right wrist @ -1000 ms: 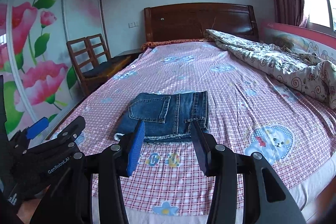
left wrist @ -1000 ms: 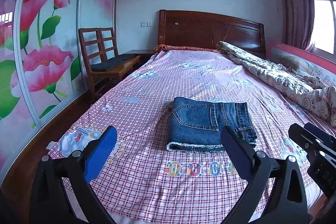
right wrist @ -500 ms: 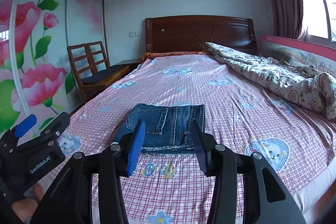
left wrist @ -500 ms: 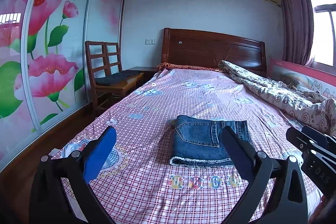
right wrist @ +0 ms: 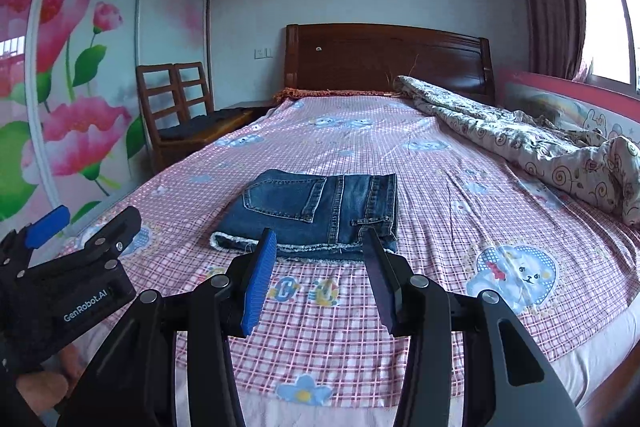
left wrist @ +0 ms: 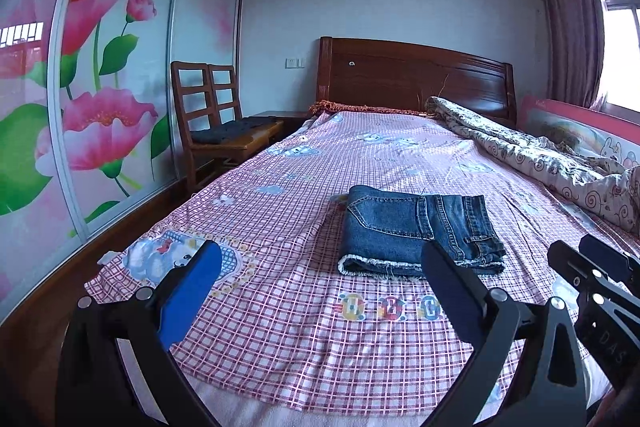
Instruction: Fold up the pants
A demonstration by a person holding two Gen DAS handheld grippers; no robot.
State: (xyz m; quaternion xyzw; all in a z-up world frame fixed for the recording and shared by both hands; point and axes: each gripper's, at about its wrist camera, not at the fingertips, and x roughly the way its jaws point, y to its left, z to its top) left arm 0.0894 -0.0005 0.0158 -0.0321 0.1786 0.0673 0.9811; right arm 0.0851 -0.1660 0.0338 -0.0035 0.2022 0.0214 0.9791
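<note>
Both grippers, left gripper [left wrist: 320, 279] and right gripper [right wrist: 320, 259], hover open; folded pants [right wrist: 316, 213] lie ahead, apart, nearer the right gripper.

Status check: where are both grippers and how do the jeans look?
Left gripper open, empty, off the bed. Right gripper open, empty, short of the jeans. Jeans folded flat on the pink checked sheet. Nothing in the way.

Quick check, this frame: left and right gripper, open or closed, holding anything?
Left gripper: open wide, empty, short of the folded jeans.
Right gripper: open, narrower gap, empty, not touching the jeans.
</note>
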